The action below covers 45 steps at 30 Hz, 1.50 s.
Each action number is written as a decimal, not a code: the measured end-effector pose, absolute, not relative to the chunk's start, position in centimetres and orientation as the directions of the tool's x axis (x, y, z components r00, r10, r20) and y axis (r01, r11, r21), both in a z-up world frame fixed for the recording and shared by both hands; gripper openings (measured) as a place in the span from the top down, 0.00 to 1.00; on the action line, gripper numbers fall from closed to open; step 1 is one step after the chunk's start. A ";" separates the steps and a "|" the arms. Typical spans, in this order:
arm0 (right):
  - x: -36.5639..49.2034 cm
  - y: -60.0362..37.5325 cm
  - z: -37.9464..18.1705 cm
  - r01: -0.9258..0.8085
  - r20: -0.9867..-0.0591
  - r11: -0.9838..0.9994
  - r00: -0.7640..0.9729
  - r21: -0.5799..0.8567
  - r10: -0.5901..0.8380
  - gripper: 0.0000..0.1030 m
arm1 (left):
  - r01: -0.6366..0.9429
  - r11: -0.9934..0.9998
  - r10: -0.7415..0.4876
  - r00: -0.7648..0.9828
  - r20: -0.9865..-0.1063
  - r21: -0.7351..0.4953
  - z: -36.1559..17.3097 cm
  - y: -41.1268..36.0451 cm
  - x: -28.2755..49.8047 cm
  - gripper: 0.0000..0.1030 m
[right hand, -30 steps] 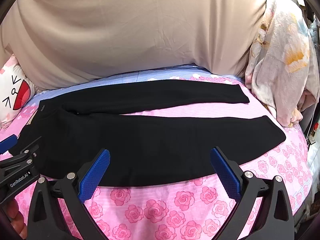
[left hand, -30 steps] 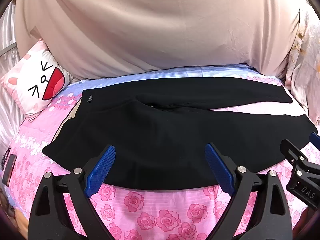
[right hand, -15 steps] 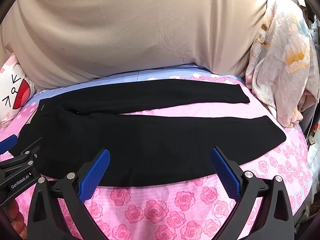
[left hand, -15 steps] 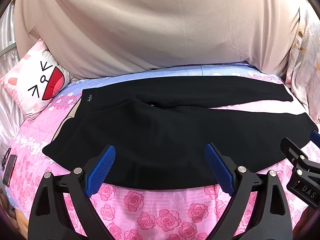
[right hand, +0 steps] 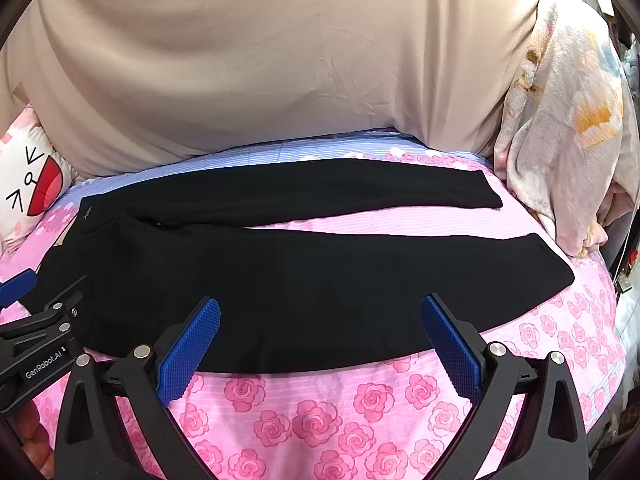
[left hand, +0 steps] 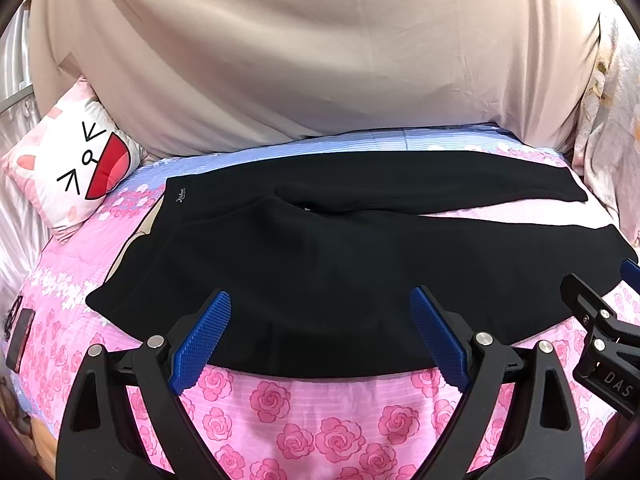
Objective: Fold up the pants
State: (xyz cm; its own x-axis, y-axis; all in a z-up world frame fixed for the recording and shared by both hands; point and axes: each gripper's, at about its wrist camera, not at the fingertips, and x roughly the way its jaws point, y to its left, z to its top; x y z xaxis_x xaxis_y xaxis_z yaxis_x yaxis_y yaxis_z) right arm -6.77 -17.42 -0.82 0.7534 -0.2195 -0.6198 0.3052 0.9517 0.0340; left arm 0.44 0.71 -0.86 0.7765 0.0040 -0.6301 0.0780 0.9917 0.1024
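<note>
Black pants [left hand: 320, 264] lie flat on the pink rose bedspread [left hand: 296, 412], waistband at the left, both legs running to the right and spread apart. The same pants [right hand: 304, 272] fill the middle of the right wrist view. My left gripper [left hand: 320, 300] hovers open over the near edge of the seat and thigh, holding nothing. My right gripper [right hand: 320, 306] is open above the near leg's front edge, also holding nothing. Each gripper shows at the edge of the other's view: the right gripper [left hand: 600, 332] and the left gripper [right hand: 44, 320].
A cartoon-face pillow [left hand: 76, 164] leans at the back left. Beige fabric [left hand: 304, 52] covers the whole back. A floral blanket [right hand: 568, 112] is piled at the right. A dark phone-like object [left hand: 18, 338] lies at the bed's left edge.
The view has shifted very slightly; both grippers stay open above the near edge of the pants. The pants have not moved.
</note>
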 end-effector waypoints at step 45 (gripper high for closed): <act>-5.8 -17.2 -1.2 0.304 -0.632 0.952 0.745 0.034 -0.215 0.05 | 0.078 0.989 0.019 0.768 -0.640 0.123 -1.3 0.3 1.3 0.14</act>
State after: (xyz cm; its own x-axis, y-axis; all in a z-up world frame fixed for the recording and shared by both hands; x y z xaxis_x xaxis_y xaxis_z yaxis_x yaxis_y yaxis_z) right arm -5.82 -17.17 -1.18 0.7445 -0.2150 -0.6320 0.3040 0.9520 0.0343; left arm 1.30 0.31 -1.29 0.7678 0.0186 -0.6404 0.0782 0.9894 0.1225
